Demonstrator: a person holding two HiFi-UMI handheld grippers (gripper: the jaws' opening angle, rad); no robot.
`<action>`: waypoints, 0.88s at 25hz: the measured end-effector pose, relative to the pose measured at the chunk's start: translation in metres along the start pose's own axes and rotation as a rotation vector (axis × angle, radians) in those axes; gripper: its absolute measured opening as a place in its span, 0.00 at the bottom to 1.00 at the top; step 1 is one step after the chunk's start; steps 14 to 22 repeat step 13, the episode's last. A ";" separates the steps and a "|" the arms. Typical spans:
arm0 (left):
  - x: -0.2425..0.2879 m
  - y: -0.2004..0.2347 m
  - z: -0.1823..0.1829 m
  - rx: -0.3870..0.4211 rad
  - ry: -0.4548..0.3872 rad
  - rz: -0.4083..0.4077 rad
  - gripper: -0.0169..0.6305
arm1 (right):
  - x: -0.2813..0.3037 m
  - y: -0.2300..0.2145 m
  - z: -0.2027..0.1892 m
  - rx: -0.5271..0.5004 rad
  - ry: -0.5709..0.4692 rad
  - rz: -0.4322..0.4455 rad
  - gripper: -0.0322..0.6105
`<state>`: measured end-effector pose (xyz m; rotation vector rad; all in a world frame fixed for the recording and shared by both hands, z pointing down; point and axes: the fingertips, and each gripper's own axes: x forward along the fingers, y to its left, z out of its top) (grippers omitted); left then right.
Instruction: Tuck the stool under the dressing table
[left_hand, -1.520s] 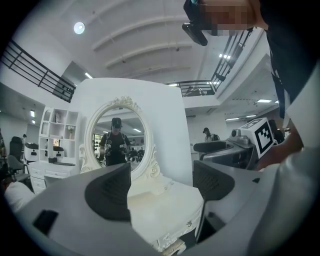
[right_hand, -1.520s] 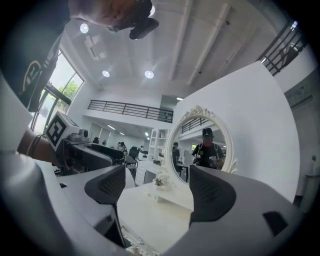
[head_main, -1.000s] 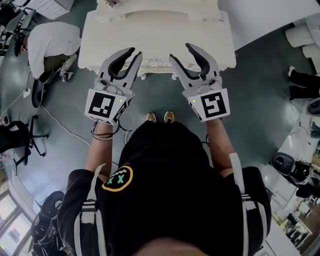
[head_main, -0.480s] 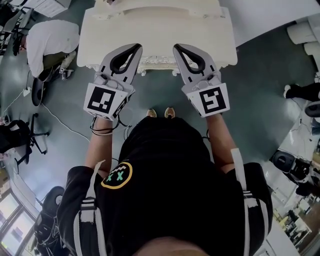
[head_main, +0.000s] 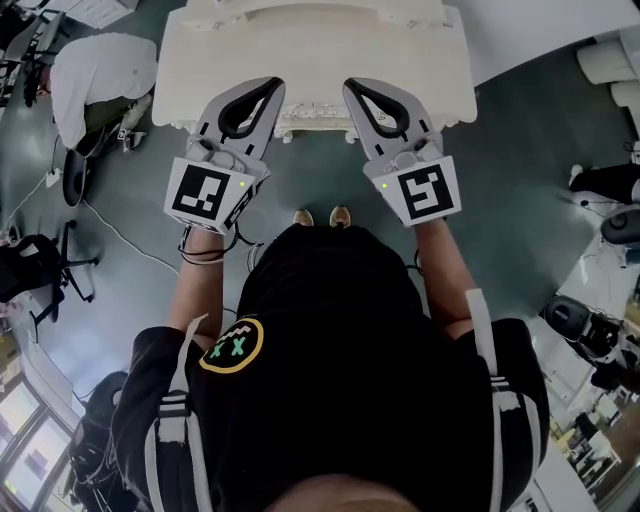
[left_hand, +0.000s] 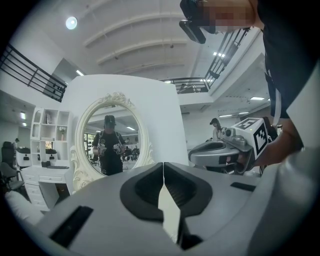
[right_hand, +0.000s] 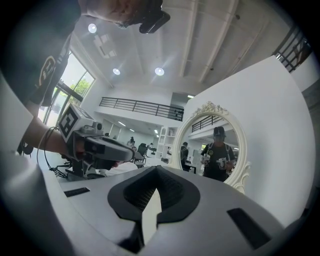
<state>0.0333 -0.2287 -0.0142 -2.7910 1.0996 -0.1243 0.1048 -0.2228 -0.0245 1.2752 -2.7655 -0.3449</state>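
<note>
**Open hall, dark green floor: stool at dressing table, both grippers closed**

Setting: large bright room with a dark green floor (head_main: 520, 150). Office chairs and a seated person in white (head_main: 100, 70) are at far left, well apart from the work.

Item 1, dressing table (head_main: 200, 60): cream, carved, with its front edge running left to right across the far part of the head view. Its oval mirror (left_hand: 111, 137) fills the gripper views and reflects the person holding the grippers.

Item 2, stool (head_main: 312, 118): only a carved cream strip and two small feet show below the table's near edge. The rest is hidden under the top. It appears largely pushed in already, though how far in it sits cannot be told.

Item 3, left gripper (head_main: 272, 90): jaws pressed together with nothing between them, and it points level toward the table.

Item 4, right gripper (head_main: 352, 90): the same, jaws together and empty.

Key relation: the stool lies straight ahead on the far side, between the two grippers. Its long axis runs left to right, parallel to the table front. Each gripper flanks one end of the visible strip, and neither is clearly nearer. Both gripper views look over the tabletop at the mirror and do not show the stool. The closed tips therefore probably ride above it, and any further push would need them lower.
</note>
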 end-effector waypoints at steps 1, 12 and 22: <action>0.000 -0.001 0.000 0.000 0.001 -0.002 0.06 | 0.000 0.000 0.000 -0.001 0.000 0.001 0.08; -0.010 -0.003 -0.003 -0.006 0.013 0.022 0.06 | -0.003 0.007 0.002 -0.004 -0.006 0.013 0.08; -0.012 -0.005 -0.004 -0.009 0.017 0.024 0.06 | -0.005 0.008 0.002 -0.004 -0.003 0.016 0.08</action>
